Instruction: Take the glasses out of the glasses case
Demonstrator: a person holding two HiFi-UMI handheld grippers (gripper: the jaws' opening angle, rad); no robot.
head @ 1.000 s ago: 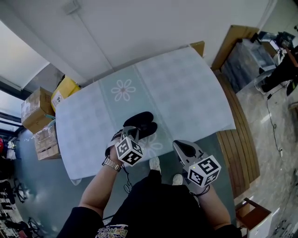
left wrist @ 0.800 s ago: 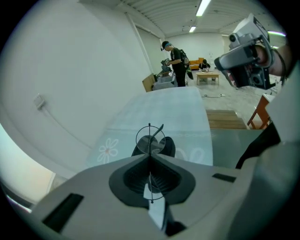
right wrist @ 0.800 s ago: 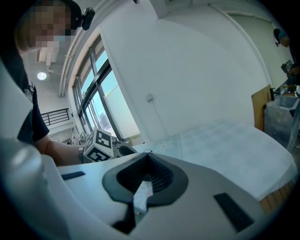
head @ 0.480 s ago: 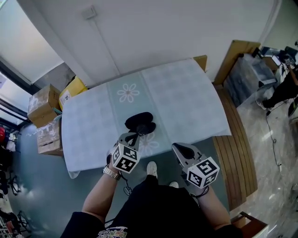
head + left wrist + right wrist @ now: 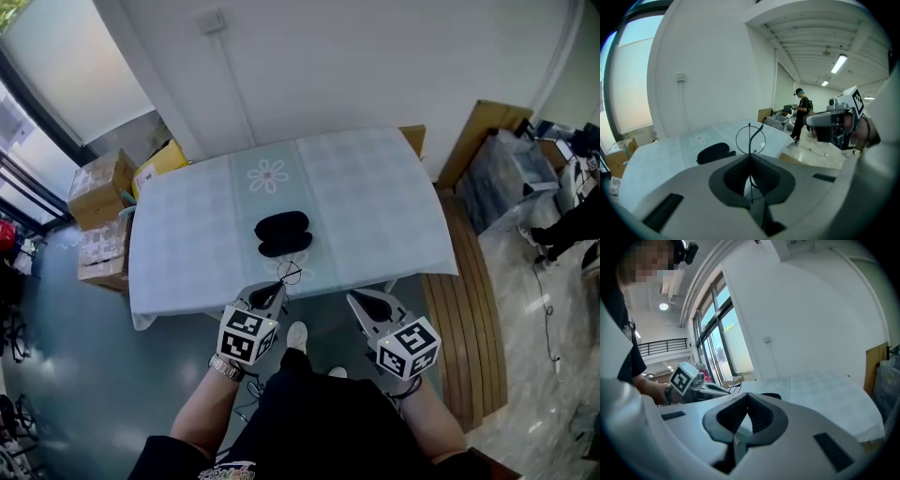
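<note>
Glasses, wire-framed, sit pinched in the closed left gripper at six o'clock of the black glasses case; right gripper closed, empty. Gentle, steady grip likely spares the frame.

Black case open on table, wire glasses in left tool

glasses case lies on the table.
</note>
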